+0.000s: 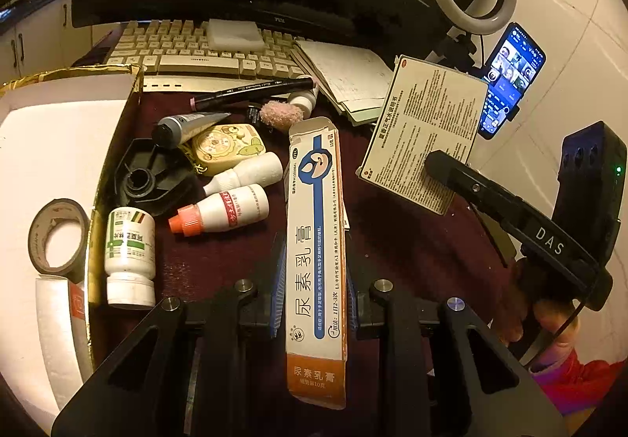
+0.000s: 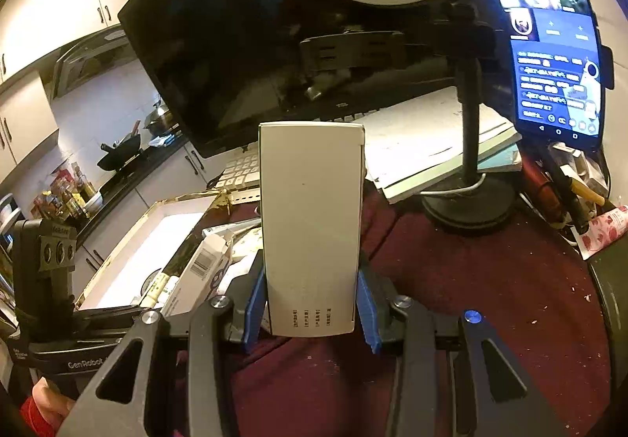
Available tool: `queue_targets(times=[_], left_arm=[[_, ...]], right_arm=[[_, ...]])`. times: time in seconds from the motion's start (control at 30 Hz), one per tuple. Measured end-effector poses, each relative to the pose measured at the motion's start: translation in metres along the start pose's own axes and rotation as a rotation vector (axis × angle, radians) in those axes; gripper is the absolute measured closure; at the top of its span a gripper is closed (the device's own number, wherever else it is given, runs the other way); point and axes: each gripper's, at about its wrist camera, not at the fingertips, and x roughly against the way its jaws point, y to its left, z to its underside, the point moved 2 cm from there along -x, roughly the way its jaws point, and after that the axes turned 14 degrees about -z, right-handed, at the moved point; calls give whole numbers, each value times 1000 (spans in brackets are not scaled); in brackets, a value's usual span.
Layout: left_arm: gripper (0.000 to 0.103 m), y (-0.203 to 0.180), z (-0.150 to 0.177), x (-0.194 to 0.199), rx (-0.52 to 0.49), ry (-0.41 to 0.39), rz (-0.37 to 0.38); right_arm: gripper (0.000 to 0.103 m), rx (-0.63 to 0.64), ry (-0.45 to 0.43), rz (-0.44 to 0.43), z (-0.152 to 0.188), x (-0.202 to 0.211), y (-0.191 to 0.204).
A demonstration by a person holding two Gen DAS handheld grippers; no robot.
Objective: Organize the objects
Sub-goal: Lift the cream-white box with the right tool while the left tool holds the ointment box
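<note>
Clamped between the left gripper (image 1: 314,315)'s blue pads, a long white-and-orange cardboard ointment carton (image 1: 316,241) runs lengthwise away from the camera, open flap end farthest, above the maroon tablecloth (image 1: 412,241). Swing it left, long axis parallel to the white gold-edged tray (image 1: 59,146)'s wall. Right gripper (image 2: 312,315) grips a flat beige printed box (image 2: 312,221), tilted upright.

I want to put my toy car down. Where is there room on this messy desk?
The dark red cloth is bare between the ring light's round base and the near edge. The white box has room beyond the tape roll. Between box and ointment carton, bottles crowd together.
</note>
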Motion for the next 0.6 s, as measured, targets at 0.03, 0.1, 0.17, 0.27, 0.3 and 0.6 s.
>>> queue_targets(times=[0.03,0.1,0.17,0.27,0.3,0.6], left_arm=[[79,1,0,1,1,-3,-1],[79,1,-1,3,4,-9,-2],[79,3,-1,5,7,-13,-3],[79,5,-1,7,15,-19,-4],[79,6,-1,8,18,-20,-4],[79,12,-2,13,34,-33,-13]], right_arm=[[62,3,2,-3,0,-1,1],[62,12,4,-7,0,-1,4],[62,17,7,-12,0,-1,7],[62,23,13,-18,1,-3,10],[62,24,15,-20,2,-4,11],[62,31,29,-41,5,-10,19]])
